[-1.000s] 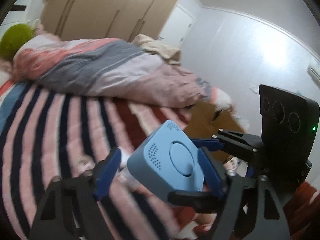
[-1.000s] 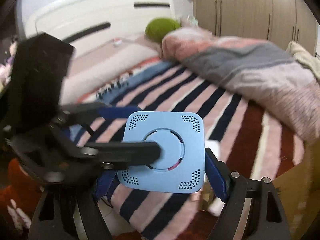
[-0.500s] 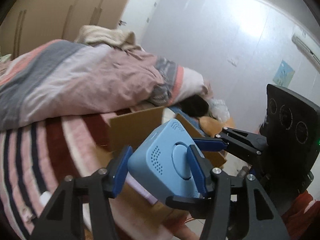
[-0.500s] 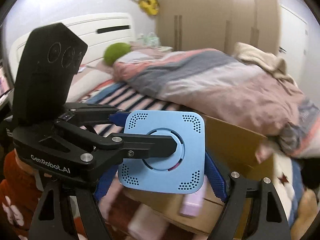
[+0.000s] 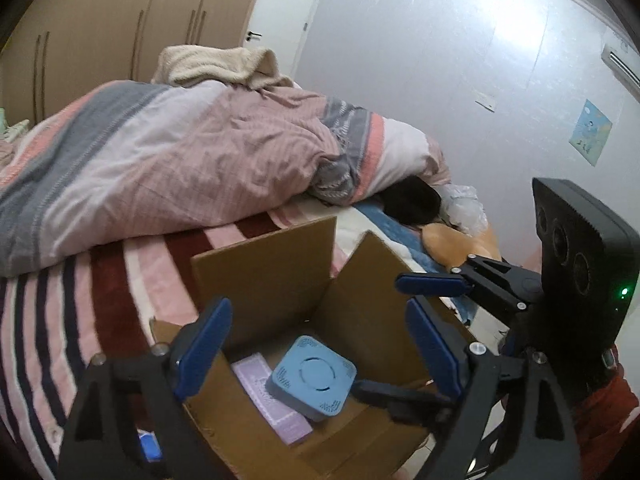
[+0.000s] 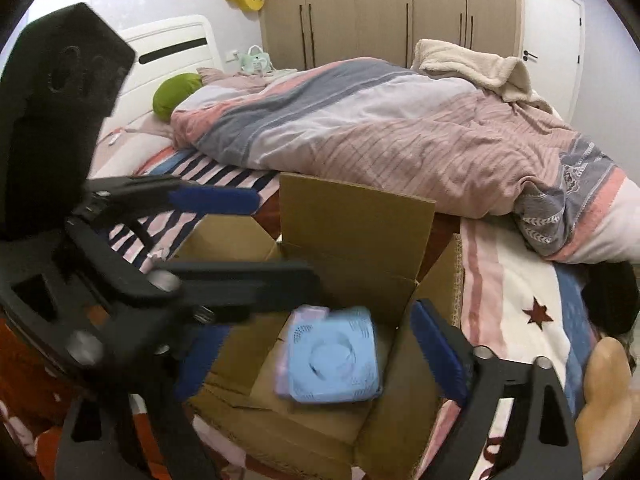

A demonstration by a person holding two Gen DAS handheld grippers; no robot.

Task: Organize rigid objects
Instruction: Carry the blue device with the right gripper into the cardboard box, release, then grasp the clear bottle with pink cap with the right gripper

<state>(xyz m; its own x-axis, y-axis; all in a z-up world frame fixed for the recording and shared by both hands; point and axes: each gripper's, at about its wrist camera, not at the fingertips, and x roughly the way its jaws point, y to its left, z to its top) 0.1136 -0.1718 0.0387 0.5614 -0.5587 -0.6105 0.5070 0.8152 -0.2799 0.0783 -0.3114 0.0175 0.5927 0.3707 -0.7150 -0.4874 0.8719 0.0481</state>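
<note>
Blue device [image 5: 311, 377] sharp from left wrist, blurred from right.

blue device [image 6: 334, 358]: motion-blurred in right view
purple box [image 5: 272, 398]: partly hidden beneath device
left gripper [image 6: 240, 236]: blurred there

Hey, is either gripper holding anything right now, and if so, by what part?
Nothing is held. The left gripper and right gripper are both open above the cardboard box; the blue square device lies free inside it.
</note>
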